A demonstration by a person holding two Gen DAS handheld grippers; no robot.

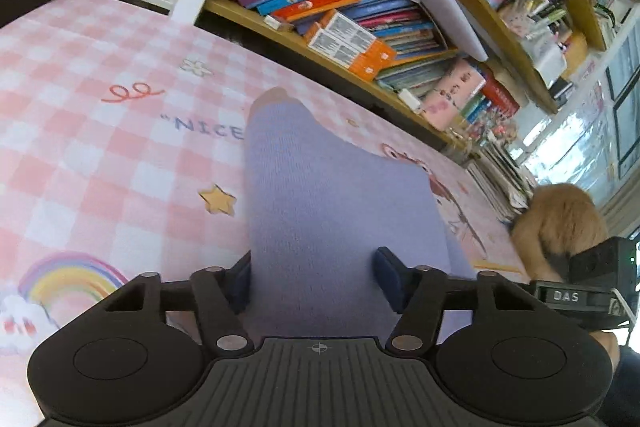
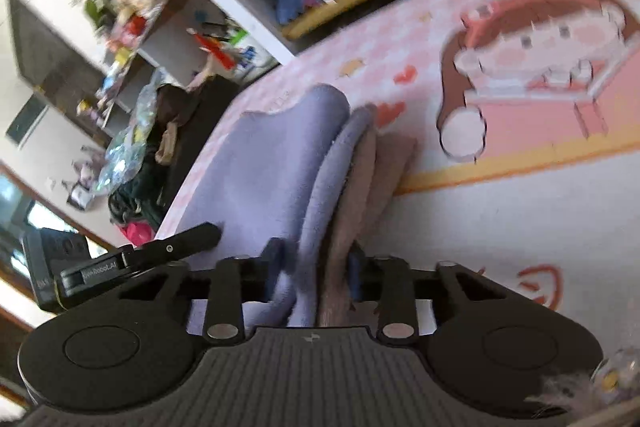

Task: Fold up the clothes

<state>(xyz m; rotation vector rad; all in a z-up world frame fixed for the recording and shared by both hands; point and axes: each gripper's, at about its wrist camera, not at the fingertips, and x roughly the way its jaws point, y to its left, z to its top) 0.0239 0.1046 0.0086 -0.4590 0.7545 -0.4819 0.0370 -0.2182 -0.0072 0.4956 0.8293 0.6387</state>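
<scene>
Lavender garment [image 1: 320,195] lies on the pink checked bench [image 1: 100,155], stretching away towards twelve o'clock from the left hand-held gripper [image 1: 314,277], whose jaws stand spread on either side of the cloth. At three o'clock sits the right hand-held gripper [image 2: 314,267], pinching the folded edge where mauve layers show. Crowded bookshelf [image 1: 360,27] rises behind the bench.

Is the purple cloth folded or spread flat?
Folded: the purple cloth shows stacked layers at its edge, pinched between the right gripper fingers.
</scene>
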